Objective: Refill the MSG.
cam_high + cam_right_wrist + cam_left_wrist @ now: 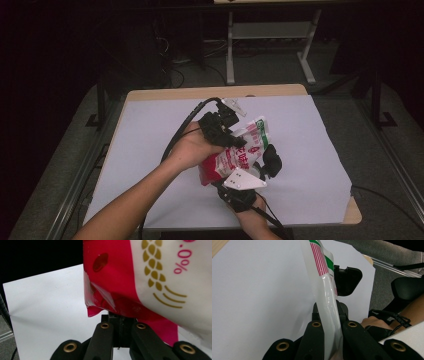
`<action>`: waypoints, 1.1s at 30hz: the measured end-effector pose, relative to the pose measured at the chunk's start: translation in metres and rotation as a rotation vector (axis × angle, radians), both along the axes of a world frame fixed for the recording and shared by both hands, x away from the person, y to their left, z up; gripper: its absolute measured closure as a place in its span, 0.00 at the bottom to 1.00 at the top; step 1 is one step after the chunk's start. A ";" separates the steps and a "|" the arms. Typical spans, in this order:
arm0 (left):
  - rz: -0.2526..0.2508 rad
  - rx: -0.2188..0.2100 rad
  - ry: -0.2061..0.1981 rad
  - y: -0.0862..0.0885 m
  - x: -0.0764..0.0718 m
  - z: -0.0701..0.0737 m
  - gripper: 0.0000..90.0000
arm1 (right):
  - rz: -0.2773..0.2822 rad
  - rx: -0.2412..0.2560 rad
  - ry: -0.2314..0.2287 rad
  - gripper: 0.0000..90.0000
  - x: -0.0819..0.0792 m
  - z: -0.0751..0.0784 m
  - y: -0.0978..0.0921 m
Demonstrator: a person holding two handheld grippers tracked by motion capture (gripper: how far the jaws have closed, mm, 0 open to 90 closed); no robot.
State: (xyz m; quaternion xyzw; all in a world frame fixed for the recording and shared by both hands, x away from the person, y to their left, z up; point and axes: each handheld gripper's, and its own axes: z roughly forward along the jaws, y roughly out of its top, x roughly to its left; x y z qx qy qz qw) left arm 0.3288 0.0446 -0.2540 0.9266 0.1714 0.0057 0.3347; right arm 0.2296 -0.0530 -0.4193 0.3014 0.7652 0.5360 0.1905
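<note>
The left gripper [329,327] has its jaws closed on the thin clear edge seam of the bag [240,152], the film running up between them in the left gripper view. The right gripper [122,326] sits under the red bottom corner of the bag; its jaws stand close together there, but whether they actually pinch the film cannot be told. In the high view the bag hangs between the two grippers above the middle of the white surface [150,150], tilted, its green-striped top toward the far right and its red end toward the near left. It looks like a soft, glossy plastic food pouch, light to moderate in weight, with contents that would likely shift and sag when tipped. The film seems slippery and easily creased, so a grip on the bulging middle would probably slide. The flat sealed seams at the edges and corners are the safer hold, being thin, stiffer and free of contents.
</note>
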 end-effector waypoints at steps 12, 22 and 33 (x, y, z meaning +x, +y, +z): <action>-0.002 0.009 -0.001 -0.001 0.000 0.001 1.00 | 0.001 0.006 -0.003 1.00 0.000 0.000 0.000; 0.002 0.009 0.007 -0.004 0.000 0.003 1.00 | -0.001 0.006 -0.005 1.00 -0.002 0.001 -0.001; 0.003 0.011 -0.002 -0.010 0.000 0.008 1.00 | -0.002 0.008 -0.014 1.00 0.000 0.006 -0.008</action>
